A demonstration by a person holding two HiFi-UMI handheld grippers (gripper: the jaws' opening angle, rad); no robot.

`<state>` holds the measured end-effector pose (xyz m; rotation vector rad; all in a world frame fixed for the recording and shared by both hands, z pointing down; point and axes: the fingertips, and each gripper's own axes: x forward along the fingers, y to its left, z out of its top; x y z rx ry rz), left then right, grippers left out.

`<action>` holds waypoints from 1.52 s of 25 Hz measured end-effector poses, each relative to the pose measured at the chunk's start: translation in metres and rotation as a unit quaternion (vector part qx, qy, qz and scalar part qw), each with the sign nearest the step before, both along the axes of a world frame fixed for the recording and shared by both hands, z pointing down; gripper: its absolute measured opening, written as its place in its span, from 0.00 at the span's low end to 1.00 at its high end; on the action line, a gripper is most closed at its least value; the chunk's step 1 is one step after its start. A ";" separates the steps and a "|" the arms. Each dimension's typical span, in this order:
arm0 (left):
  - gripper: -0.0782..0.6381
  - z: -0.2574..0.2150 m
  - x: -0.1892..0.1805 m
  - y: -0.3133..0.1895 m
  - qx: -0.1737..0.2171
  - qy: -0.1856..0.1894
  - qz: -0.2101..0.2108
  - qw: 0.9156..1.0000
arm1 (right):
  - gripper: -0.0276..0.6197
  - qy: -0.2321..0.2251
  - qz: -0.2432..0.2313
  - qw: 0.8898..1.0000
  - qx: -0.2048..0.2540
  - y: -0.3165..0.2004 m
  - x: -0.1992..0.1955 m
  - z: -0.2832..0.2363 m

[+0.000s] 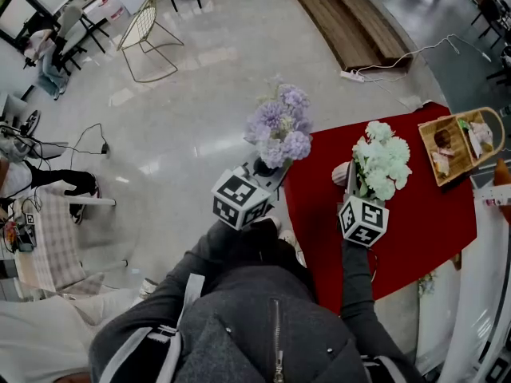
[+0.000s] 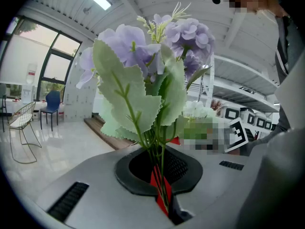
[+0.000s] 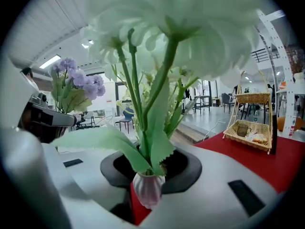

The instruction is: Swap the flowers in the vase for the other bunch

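Observation:
A bunch of purple flowers (image 1: 279,126) with green leaves is held out over the floor, left of the red table (image 1: 415,238). My left gripper (image 1: 267,168) is shut on its thin stems (image 2: 159,175), which rise between the closed jaws. My right gripper (image 1: 351,186) is over the red cloth and shut on a small pink ribbed vase (image 3: 148,189). White-green flowers (image 1: 382,158) stand in that vase, their stems and leaves (image 3: 152,142) rising straight in front of the right gripper view. The two bunches are apart, side by side.
A wicker basket (image 1: 463,144) with small items sits at the far right of the red cloth. A wire chair (image 1: 152,30) and a power strip with cable (image 1: 359,74) are on the pale floor beyond. My own body fills the bottom of the head view.

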<state>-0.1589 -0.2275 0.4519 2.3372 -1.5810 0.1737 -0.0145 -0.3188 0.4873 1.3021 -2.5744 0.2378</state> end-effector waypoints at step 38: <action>0.12 0.005 0.025 -0.003 -0.003 0.017 0.049 0.999 | 0.42 -0.021 0.029 0.999 0.011 0.032 0.023 0.001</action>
